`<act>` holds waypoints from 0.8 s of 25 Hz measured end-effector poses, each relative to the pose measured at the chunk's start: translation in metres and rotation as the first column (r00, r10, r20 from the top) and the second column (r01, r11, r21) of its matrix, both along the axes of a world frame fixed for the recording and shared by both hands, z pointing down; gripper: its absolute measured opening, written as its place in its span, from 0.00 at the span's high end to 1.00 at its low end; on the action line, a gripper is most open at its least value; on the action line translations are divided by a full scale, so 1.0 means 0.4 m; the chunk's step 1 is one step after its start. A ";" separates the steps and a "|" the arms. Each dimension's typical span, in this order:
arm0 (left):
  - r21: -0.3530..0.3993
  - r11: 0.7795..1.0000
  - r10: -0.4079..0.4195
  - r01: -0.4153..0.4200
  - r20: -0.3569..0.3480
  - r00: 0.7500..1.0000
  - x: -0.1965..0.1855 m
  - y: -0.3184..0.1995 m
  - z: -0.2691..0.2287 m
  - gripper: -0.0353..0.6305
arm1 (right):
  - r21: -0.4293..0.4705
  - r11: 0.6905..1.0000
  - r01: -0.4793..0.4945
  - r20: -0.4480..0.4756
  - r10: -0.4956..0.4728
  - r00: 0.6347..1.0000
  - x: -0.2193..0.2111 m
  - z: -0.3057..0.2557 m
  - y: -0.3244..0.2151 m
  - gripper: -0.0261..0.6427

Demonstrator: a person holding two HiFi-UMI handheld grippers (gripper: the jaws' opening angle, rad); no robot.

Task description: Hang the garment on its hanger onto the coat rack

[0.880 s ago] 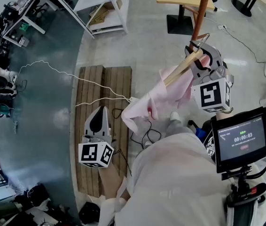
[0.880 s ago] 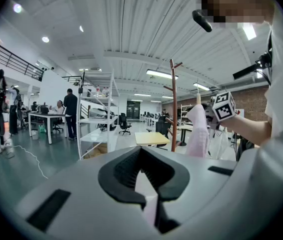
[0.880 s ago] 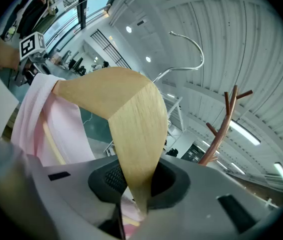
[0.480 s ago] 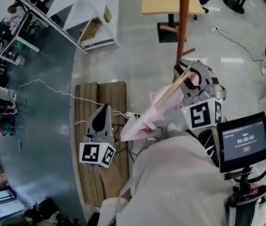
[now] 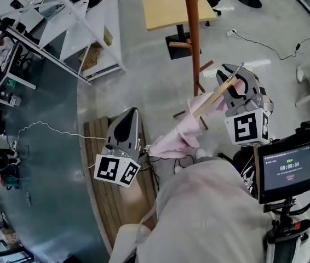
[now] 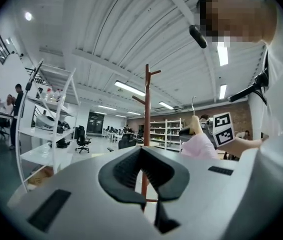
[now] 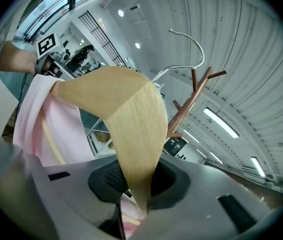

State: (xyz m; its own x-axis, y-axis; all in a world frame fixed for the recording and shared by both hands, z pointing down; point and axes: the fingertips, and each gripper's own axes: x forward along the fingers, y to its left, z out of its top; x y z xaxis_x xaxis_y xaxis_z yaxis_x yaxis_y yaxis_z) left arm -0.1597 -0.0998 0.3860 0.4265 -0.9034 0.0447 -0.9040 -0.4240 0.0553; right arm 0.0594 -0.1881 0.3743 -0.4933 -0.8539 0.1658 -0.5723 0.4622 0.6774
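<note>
A brown wooden coat rack [image 5: 193,37] stands on the floor just left of my right gripper [image 5: 230,81]. That gripper is shut on a light wooden hanger [image 5: 215,97], and a pink garment [image 5: 179,133] hangs from it down to the left. In the right gripper view the hanger [image 7: 126,119] fills the jaws; its metal hook [image 7: 189,36] points up beside the rack's pegs [image 7: 191,96]. My left gripper [image 5: 130,116] is lower left, shut and empty, apart from the garment. The left gripper view shows the rack pole [image 6: 146,114] straight ahead and the garment [image 6: 199,146] to its right.
A wooden pallet [image 5: 105,190] lies on the floor under the left gripper, with cables trailing over it. White shelving [image 5: 84,32] stands at the back left and a wooden table [image 5: 171,7] behind the rack. A small screen [image 5: 286,166] sits at the right.
The right gripper has carried the hanger and garment closer to the rack pole, which now stands right beside it. The left gripper has risen a little and stays empty.
</note>
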 end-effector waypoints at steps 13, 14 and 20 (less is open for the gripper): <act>0.102 0.978 0.183 -0.183 0.013 0.983 0.130 -0.166 -0.158 0.95 | 0.083 0.992 -0.092 0.051 0.088 0.995 0.156 -0.233 -0.136 0.85; 0.118 0.973 0.200 -0.199 -0.001 0.980 0.136 -0.175 -0.184 0.95 | 0.093 0.991 -0.091 0.055 0.086 0.995 0.164 -0.266 -0.147 0.85; 0.205 0.947 0.255 -0.248 -0.006 0.967 0.182 -0.232 -0.324 0.95 | 0.155 0.985 -0.076 0.064 0.067 0.996 0.204 -0.449 -0.220 0.85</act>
State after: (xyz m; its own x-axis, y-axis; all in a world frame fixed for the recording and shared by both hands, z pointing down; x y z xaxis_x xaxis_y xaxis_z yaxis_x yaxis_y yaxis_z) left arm -0.0871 -0.1927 0.2565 0.6392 -0.7554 -0.1438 -0.7657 -0.6427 -0.0276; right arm 0.1411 -0.2761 0.1946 -0.4351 -0.9004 -0.0008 -0.6409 0.3091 0.7027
